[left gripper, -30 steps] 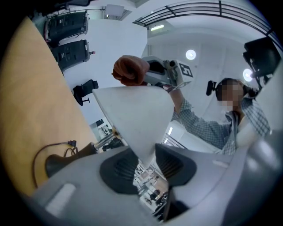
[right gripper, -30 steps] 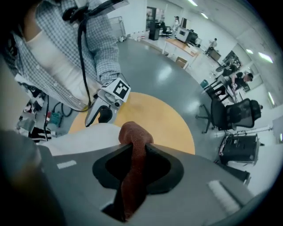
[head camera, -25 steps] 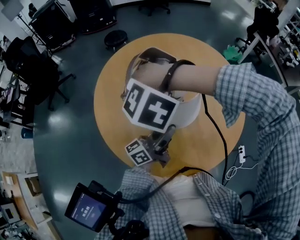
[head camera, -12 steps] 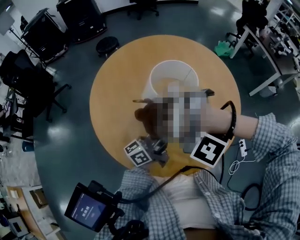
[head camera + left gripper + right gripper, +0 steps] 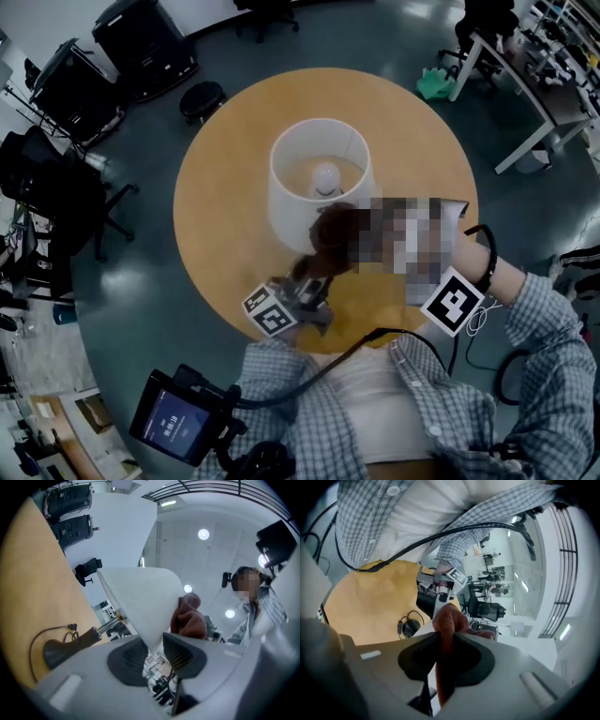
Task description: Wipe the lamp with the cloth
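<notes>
The left tool (image 5: 154,651) has the lower rim of the shade (image 5: 140,599) pinched between its pads. Its jaws have just been closing, and the thin white edge sits right in the bite. The right tool (image 5: 443,656) is clamped on the rust-brown cloth (image 5: 449,620); a fold runs down through the jaws and bulges out ahead of them. In the head view that bunch lies at the near outer wall of the shade, just above the left tool. Whether it actually presses on the shade I cannot tell.

The lamp (image 5: 317,183) stands upright near the middle of the round tabletop (image 5: 220,244). Its bulb (image 5: 325,176) shows down the open top, and its dark base (image 5: 58,651) rests on the wood below the shade.

I take this as the wiping step on the outside of the shade, with one tool steadying and the other carrying the cloth. The next move calls for drawing the cloth along the wall with light, even pressure. The left grip should be firm enough to stop the lamp tipping or turning, but not so hard that it creases the rim
</notes>
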Tool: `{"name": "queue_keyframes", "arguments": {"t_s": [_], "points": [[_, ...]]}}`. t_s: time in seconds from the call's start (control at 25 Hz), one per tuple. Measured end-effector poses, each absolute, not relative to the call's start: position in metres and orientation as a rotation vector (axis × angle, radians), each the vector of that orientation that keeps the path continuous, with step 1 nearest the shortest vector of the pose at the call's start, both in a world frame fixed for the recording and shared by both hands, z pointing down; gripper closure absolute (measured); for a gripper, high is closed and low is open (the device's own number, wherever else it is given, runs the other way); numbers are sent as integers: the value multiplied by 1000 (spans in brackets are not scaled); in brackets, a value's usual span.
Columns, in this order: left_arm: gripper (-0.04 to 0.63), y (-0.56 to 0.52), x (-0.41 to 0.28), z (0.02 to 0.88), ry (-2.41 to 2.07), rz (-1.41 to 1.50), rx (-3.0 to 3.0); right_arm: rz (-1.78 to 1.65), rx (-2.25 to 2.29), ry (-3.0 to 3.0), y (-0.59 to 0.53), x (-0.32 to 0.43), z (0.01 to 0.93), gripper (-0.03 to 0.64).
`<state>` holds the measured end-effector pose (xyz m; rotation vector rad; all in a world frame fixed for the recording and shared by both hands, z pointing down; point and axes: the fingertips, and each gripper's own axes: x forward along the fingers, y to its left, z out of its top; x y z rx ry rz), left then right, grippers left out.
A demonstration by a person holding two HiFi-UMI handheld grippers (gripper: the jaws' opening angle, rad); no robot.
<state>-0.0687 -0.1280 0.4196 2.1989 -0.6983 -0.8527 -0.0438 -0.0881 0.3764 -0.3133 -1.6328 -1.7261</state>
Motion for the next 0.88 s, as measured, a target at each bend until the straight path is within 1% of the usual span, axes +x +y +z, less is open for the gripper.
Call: {"name": "queue_keyframes", "arguments": {"t_s": [0.32,0.56,0.68,0.76,0.88], "points": [[489,-124,-71,421,-686,-890,2170,-1203,141,-2059,-113,4,401,543],[466,-119,-76,429,-713,-860,2161,-850,434,-2304,-127,15,420,545],[439,-113,-80,436,-747,-749,2214,-742,522,-2376,-130,15,424,545],[423,-107,-90,446,-815,-611,2272,-676,569,-2423,-131,15,426,545],[420,-105,-116,447,-987,-355,2396,-608,613,-2472,-133,17,428,545]]}}
